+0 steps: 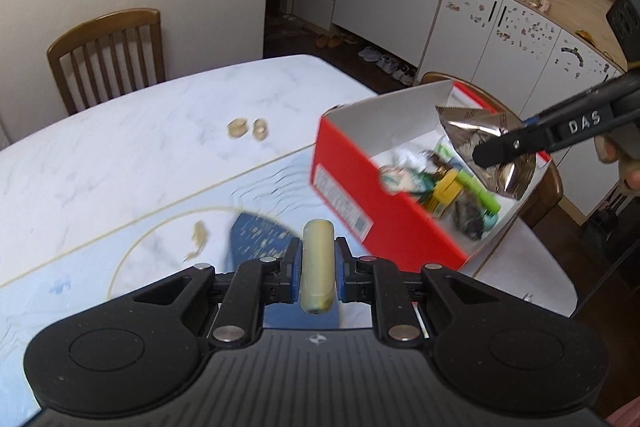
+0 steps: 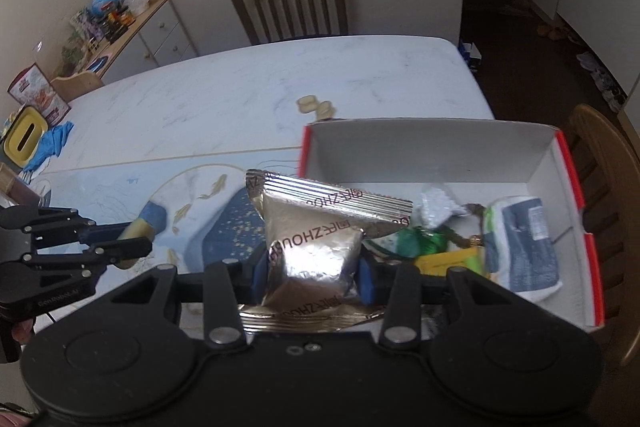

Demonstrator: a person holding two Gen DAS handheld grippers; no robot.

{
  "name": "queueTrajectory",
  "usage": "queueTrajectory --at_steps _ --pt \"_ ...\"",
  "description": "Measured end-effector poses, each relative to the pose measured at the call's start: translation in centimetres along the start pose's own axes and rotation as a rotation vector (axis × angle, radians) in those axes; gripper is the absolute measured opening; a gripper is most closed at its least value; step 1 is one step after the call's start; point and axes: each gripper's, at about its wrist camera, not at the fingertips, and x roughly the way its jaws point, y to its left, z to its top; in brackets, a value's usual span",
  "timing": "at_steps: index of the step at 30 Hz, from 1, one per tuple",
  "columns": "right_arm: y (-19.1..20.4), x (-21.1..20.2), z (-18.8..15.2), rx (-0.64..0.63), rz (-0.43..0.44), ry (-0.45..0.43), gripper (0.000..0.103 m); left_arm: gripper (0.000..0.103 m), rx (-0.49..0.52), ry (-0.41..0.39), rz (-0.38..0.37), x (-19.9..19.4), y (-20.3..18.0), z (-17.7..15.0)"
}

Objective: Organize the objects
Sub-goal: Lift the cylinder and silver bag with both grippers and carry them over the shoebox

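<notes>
Left gripper (image 1: 318,267) clenched on a pale cylinder (image 1: 318,263) above the table (image 1: 120,147), right gripper (image 2: 310,269) grasping a silver foil packet (image 2: 312,247) over the red box (image 1: 352,195), two small pale pieces (image 1: 248,129) farther back, wooden chair (image 1: 108,55) beyond.

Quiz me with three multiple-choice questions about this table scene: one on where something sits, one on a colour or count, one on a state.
1. Where is the silver foil packet?
A. flat on the table
B. between the jaws of the right hand-held gripper
C. on the chair

2. What colour is the outside of the box?
A. red
B. green
C. black

3. What is the left hand-held gripper doing?
A. standing open with nothing in it
B. shut on a pale yellowish roll
C. shut on a blue cloth

Answers: 1 B, the pads pinch the packet from both sides above the box. 2 A, its outer walls are red and the inside white. 3 B, the roll sits clamped between its pads.
</notes>
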Motion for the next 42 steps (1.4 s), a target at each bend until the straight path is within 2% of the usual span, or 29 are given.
queueTrajectory --at_steps 11,20,29,42 --pt "-7.0 -1.8 -0.8 0.031 -0.018 -0.029 0.041 0.016 0.082 -0.004 -0.009 3.4 -6.4 5.0" --pt "-11.2 -2.1 -1.1 0.010 -0.022 -0.019 0.041 0.016 0.133 0.030 -0.021 7.9 -11.2 7.3" --pt "-13.8 -1.0 -0.8 -0.002 -0.010 -0.006 0.041 0.016 0.139 0.080 -0.004 12.6 -13.1 8.0" --pt "-13.8 3.4 1.3 -0.082 -0.019 0.038 0.041 0.016 0.133 0.134 0.076 18.8 -13.4 9.7"
